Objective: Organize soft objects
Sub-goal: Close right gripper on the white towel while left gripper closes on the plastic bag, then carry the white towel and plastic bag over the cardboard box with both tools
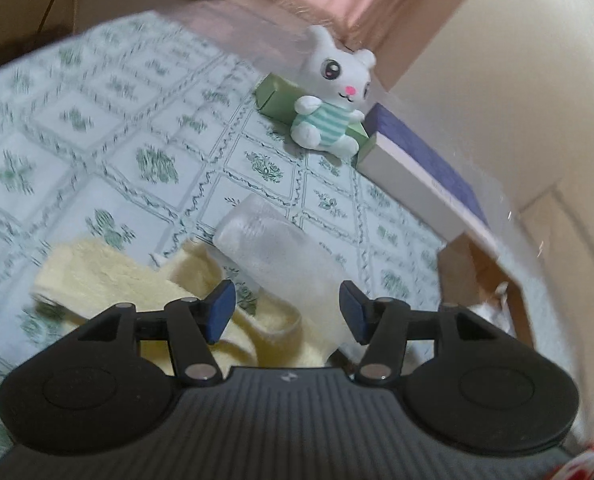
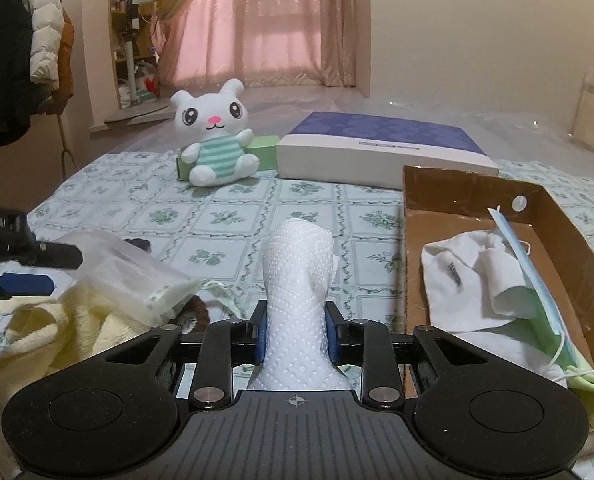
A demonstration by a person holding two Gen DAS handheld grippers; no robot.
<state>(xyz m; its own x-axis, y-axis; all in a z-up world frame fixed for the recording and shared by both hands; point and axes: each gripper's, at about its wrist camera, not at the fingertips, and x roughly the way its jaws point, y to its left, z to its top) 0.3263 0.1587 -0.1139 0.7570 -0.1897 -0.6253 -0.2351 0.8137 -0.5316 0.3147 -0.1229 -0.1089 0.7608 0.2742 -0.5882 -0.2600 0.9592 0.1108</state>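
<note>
At six o'clock in its own view, the right gripper [image 2: 295, 334] pinches a white paper towel [image 2: 299, 280]; only this view shows the cardboard box's [image 2: 473, 192] contents. The left gripper [image 1: 287, 312] gapes empty above the yellow towel [image 1: 109, 272].

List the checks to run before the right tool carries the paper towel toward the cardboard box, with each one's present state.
1. Right tool shut on the paper towel: ok.
2. Towel off the tablecloth: cannot tell, its lower end is hidden.
3. Cardboard box open on top: ok.
4. Room in the box: ok, bare floor shows behind the white cloth and face mask.
5. Left tool out of the path: ok, open over the yellow towel and plastic pouch, on the side away from the box.
</note>
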